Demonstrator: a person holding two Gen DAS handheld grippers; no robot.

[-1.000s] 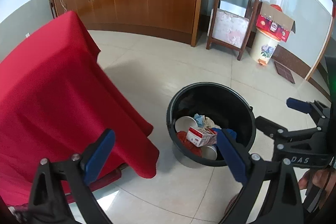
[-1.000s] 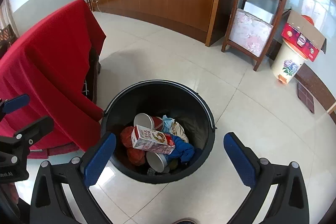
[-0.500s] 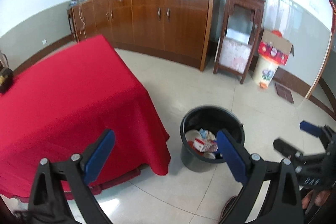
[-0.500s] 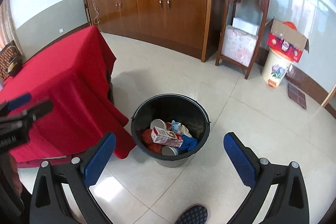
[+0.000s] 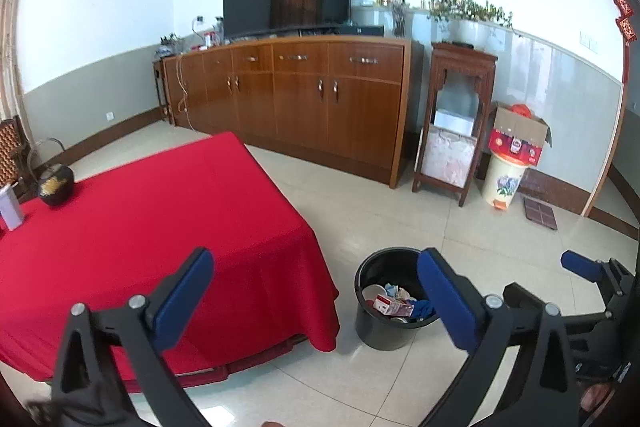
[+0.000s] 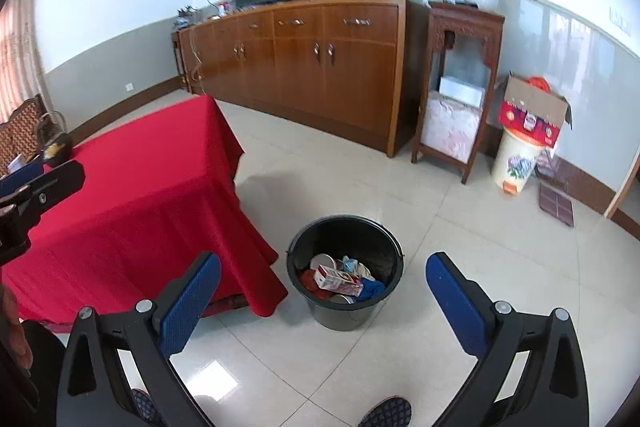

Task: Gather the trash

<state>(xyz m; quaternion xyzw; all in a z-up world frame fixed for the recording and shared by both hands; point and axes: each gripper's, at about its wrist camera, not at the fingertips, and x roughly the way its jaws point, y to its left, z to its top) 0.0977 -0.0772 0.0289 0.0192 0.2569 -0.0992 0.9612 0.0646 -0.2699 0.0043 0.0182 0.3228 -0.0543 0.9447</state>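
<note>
Where red tablecloth drapes, black bin beside it, tiled floor, both tongs empty.

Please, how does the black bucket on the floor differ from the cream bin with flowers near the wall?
The black bucket is plain and dark; the cream bin is pale, with a flower print. The black bucket is open, with trash inside; the cream bin has a cardboard box on top. The bucket stands beside the red tablecloth; the bin stands near the wall. Both stand upright on the tiled floor.

1 bin, 1 carton, 2 cups.
</note>
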